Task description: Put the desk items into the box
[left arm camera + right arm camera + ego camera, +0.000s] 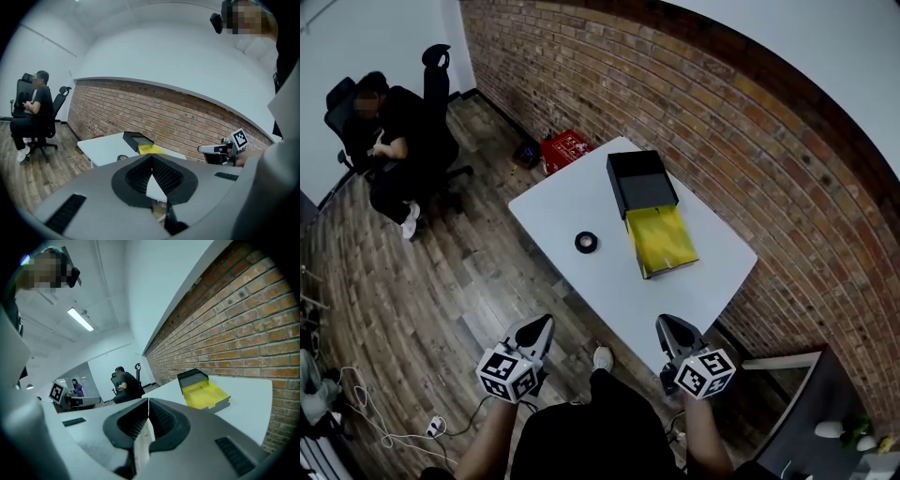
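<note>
A white table (581, 202) stands against a brick wall. On it lies an open box with a yellow tray (661, 239) and a black part (640, 181) at its far end. A black tape roll (587, 242) sits left of the tray. My left gripper (542, 326) and right gripper (667, 323) hang shut and empty over the floor, short of the table's near edge. In the left gripper view the shut jaws (151, 157) point toward the table (101, 145), the box (140, 143) and the roll (122, 157). The right gripper view has its jaws (148, 400) closed left of the yellow tray (204, 394).
A person sits in an office chair (394, 141) at the far left on the wooden floor. A red crate (565, 150) lies on the floor beyond the table. Cables (394, 427) trail at the lower left. Another desk (825, 412) stands at the lower right.
</note>
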Demonstrator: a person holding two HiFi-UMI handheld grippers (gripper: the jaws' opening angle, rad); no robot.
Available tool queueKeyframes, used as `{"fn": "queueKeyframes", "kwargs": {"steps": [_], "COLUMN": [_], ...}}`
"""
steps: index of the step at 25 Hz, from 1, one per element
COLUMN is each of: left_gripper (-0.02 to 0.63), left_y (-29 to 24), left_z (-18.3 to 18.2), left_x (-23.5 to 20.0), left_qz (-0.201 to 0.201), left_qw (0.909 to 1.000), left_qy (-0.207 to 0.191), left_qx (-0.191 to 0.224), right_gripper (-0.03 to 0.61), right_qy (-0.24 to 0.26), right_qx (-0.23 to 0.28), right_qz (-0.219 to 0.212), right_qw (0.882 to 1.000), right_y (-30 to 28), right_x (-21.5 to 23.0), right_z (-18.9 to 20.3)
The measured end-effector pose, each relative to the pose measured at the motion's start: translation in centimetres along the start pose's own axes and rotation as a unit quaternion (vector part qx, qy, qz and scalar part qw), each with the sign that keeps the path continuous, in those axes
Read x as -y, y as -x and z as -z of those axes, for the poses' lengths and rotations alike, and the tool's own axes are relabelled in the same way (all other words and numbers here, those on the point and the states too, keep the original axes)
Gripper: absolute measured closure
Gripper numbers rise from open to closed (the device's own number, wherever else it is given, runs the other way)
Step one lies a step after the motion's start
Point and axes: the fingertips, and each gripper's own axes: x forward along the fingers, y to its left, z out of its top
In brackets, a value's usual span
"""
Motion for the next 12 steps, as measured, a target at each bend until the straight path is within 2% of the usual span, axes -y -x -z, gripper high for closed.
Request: {"fn": "queueKeyframes", "kwargs": {"steps": [6, 12], "left_gripper": [0.600, 0.600], "left_y": [-5.5, -9.0], "left_z": [-1.6, -2.1], "left_x": [-0.4, -1.2], "left_qz": [-0.012, -0.029], "left_qw": [0.9999, 0.9994], "left_qy": [0.005, 0.006], "left_qx": [-0.005, -0.019], "right_gripper": [0.557, 0.557], "right_qy": [0.001, 0.018], "right_qx": [-0.019, -0.031], "right_qz": [-0.016, -0.048], "right_qw": [1.000, 0.998], "right_y": [-3.1, -6.4], "right_x": [5.1, 7.7], "right_z": [-1.9, -3.1]}}
